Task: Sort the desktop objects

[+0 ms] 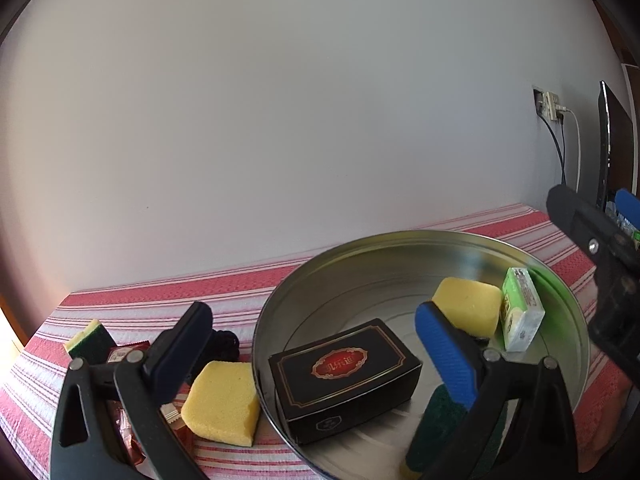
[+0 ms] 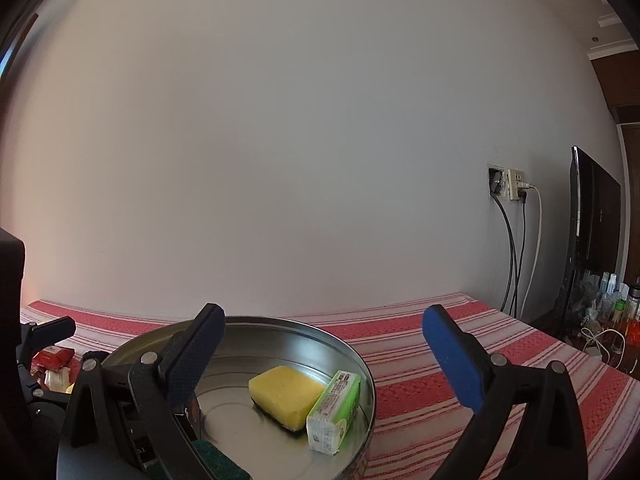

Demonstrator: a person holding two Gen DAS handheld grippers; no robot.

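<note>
A round silver metal tin [image 1: 400, 248] sits on the red-and-white striped cloth covering the desk [image 1: 160, 300]. Inside it lie a black rectangular box with a red emblem [image 1: 344, 378], a yellow sponge [image 1: 468, 304] and a green-and-white packet [image 1: 522, 308] leaning against the far right wall. The left hand-held gripper [image 1: 312, 354] hangs wide apart above the tin's left rim. Outside the tin, another yellow sponge [image 1: 222, 402] touches its wall, with a green-backed sponge [image 1: 90, 340] well to the left.

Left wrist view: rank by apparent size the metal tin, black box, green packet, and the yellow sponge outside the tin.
1. metal tin
2. black box
3. yellow sponge outside the tin
4. green packet

The packet sits farther from the camera than the sponge, so ranks 3 and 4 are unsure.
</note>
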